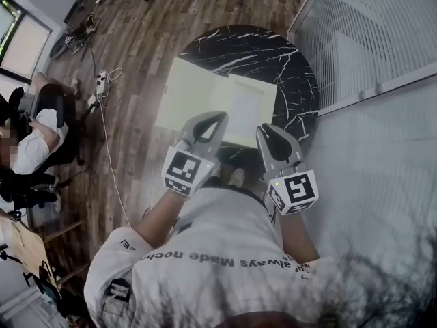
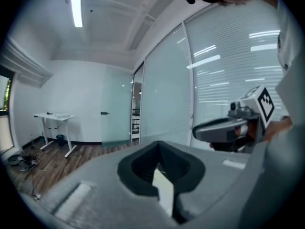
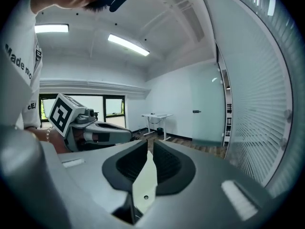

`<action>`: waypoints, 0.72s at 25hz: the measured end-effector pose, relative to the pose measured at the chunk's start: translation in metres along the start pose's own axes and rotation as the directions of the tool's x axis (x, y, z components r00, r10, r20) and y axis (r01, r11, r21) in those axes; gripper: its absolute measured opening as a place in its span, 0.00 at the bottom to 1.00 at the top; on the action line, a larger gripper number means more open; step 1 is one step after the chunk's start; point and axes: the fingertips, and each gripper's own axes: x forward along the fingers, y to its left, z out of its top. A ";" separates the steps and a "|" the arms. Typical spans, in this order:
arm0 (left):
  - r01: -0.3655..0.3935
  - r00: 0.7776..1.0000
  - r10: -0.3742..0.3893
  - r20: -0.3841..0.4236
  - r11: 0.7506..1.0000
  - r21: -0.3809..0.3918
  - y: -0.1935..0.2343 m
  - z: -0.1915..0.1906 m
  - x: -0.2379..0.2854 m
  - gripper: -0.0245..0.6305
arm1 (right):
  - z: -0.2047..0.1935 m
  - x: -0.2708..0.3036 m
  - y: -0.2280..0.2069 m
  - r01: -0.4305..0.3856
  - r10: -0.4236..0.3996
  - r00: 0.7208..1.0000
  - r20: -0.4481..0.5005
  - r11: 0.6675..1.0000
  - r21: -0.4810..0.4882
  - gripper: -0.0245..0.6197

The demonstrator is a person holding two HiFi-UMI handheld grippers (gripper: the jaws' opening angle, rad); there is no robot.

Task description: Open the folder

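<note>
**Tally of what is in view**

Two grey claws, the left claw (image 1: pixel 213 120) and the right claw (image 1: pixel 268 131). Two cubes with square markers, one on the left (image 1: pixel 183 171) and one on the right (image 1: pixel 295 191). One round black marble bench with white veins (image 1: pixel 287 67). One pale yellow-green folder (image 1: pixel 184 94), with one white sheet (image 1: pixel 249 104). One seated person (image 1: pixel 37 139). One white power strip (image 1: pixel 102 82) on the wooden floor (image 1: pixel 136 33). One white desk (image 2: pixel 53 116).

Head view: left forearm (image 1: pixel 160 217) and right forearm (image 1: pixel 298 234) are reaching from 6 o'clock toward 12 o'clock, side by side. The left gripper (image 1: pixel 217 118) is sitting at 9 o'clock of the right gripper (image 1: pixel 268 130), both pointing roughly level. Left jaws are pressing together, empty. Right jaws are standing a sliver apart, nothing between.
</note>
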 end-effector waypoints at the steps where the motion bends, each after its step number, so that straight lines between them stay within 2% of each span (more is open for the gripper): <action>1: 0.017 1.000 -0.017 0.019 1.000 -0.004 -0.006 0.009 0.000 0.04 | 0.007 -0.004 0.001 0.003 -0.003 1.000 0.010 1.000 -0.004 0.10; 4: 0.066 0.996 -0.065 0.065 0.998 -0.012 -0.022 0.032 -0.001 0.04 | 0.031 -0.017 0.002 0.019 -0.018 0.999 0.042 1.000 -0.025 0.09; 10: 0.133 0.986 -0.131 0.108 0.991 -0.014 -0.045 0.058 0.001 0.04 | 0.065 -0.038 -0.003 0.051 -0.047 0.995 0.085 0.997 -0.052 0.07; 18: 0.186 0.973 -0.183 0.143 0.982 -0.011 -0.066 0.075 0.006 0.04 | 0.075 -0.048 -0.016 0.078 -0.073 0.993 0.097 0.996 -0.048 0.07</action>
